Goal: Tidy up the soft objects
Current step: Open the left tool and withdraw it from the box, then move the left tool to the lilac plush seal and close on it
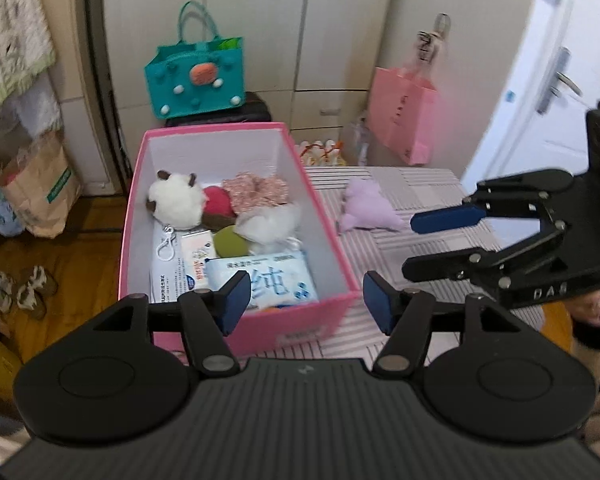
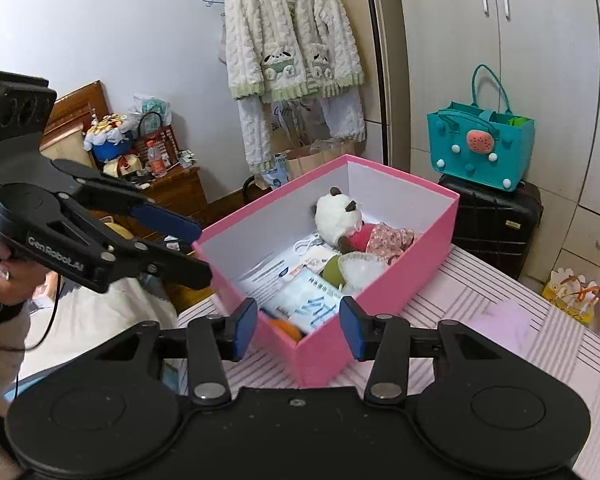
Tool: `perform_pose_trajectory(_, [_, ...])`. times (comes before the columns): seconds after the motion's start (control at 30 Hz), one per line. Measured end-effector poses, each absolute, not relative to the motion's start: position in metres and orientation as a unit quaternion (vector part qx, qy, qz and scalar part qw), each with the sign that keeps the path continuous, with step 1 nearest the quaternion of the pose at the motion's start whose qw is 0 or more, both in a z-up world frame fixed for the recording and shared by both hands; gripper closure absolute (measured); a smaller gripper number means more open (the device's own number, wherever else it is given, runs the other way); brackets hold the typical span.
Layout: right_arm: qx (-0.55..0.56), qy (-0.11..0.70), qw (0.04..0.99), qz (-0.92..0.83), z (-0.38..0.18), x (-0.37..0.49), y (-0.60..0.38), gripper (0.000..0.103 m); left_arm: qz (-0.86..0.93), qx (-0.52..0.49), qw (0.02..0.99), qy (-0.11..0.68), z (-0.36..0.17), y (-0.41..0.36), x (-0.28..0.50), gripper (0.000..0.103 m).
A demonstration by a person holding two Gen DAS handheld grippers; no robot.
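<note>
A pink box (image 1: 324,216) (image 2: 412,276) stands open on the striped table (image 1: 432,188). Inside lie a white plush doll in a red dress (image 1: 178,200) (image 2: 336,216), a white fluffy item (image 1: 270,224), a green round piece (image 1: 230,242), a tissue pack (image 1: 276,280) (image 2: 312,304) and papers. A lilac plush (image 1: 366,210) (image 2: 508,324) lies on the table right of the box. My left gripper (image 1: 302,304) (image 2: 200,252) is open and empty over the box's near edge. My right gripper (image 2: 298,326) (image 1: 410,246) is open and empty, right of the box and close to the lilac plush.
A teal felt bag (image 1: 198,78) (image 2: 480,148) sits on a black suitcase (image 2: 496,216) behind the box. A pink paper bag (image 1: 404,114) hangs by a white door (image 1: 540,100). A brown paper bag (image 1: 40,188) and slippers (image 1: 16,288) are on the wooden floor at left.
</note>
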State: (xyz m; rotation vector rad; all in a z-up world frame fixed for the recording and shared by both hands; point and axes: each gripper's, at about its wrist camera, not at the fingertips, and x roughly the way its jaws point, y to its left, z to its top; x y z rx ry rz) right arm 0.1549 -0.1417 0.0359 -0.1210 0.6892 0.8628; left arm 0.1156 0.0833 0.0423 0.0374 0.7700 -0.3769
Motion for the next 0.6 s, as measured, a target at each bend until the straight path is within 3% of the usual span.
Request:
perform_pose_trajectory(0.17, [-0.066, 0.334, 0.849, 0.405, 0.046, 0.128, -0.163, 0.048, -0.21, 0.074, 0.904, 0.366, 0.056, 0.056, 0.077, 0.041])
perform_pose_trajectory(0.23, [-0.065, 0.337, 0.85, 0.4, 0.047, 0.119, -0.171, 0.046, -0.223, 0.089, 0.9, 0.363, 0.059, 0.046, 0.064, 0.033])
perform_pose_trajectory(0.6, [-0.036, 0.332, 0.856, 0.394, 0.034, 0.08, -0.234, 0.04, -0.291, 0.137, 0.88, 0.349, 0.051, 0.0, 0.024, 0.029])
